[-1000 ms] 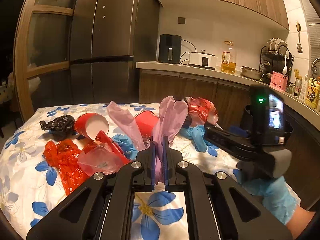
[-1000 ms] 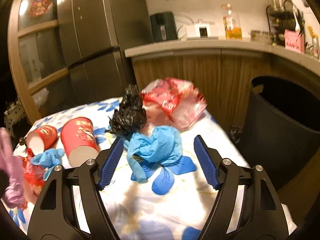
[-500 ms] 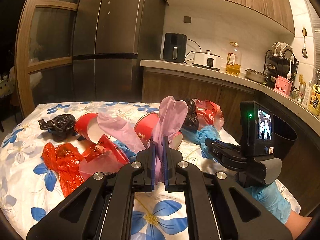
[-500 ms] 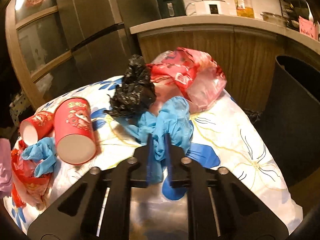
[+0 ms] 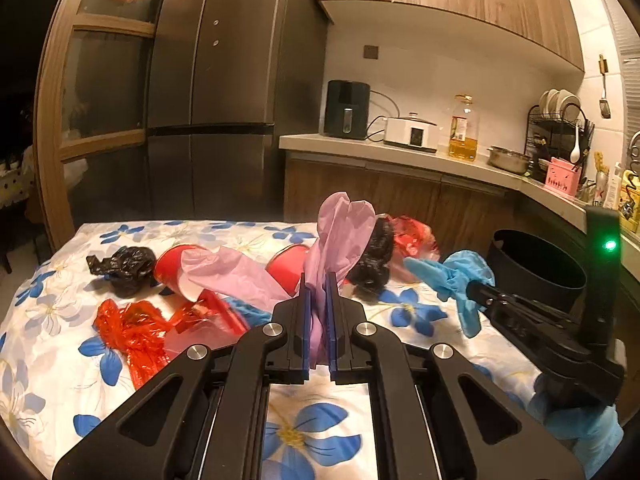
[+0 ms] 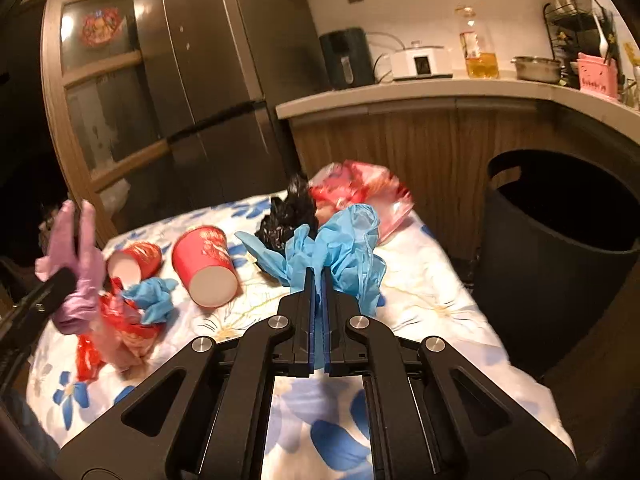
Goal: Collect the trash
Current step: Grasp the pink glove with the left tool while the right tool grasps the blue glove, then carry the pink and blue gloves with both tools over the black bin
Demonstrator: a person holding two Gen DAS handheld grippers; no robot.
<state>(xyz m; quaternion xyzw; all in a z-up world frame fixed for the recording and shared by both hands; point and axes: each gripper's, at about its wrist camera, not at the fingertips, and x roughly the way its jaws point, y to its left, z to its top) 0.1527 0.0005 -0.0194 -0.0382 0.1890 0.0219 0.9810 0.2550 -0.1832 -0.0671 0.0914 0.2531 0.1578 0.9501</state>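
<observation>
Meanwhile, both claws carry a load above the flowered surface [image 5: 48, 320]: the left claw [image 5: 316, 320] is clamped flat on a pink glove [image 5: 340, 232], whose fingers stand up above the pads, and the right claw [image 6: 318, 312] is pressed closed on a crumpled blue glove [image 6: 340, 248], held clear of the cloth. Each glove is pinched low in its bulk, likely so that the limp material hangs without slipping on the way to the black bin [image 6: 560, 248], which stands open just beside the surface's right end, within easy reach of the right claw. Left on the surface are two red paper cups [image 6: 204, 264] lying on their sides with mouths toward the cameras, a second blue glove [image 6: 154, 300] beside torn red wrapping [image 5: 136, 332], two knotted black bags [image 5: 128, 268] and a red-and-clear plastic bag [image 6: 360, 192] at the far end, so most of the collecting appears not yet done. Gold printing marks the cups and white lettering the red bag, but neither can be read; the label on the oil bottle [image 6: 476, 52] on the kitchen counter is likewise too small to make out.
</observation>
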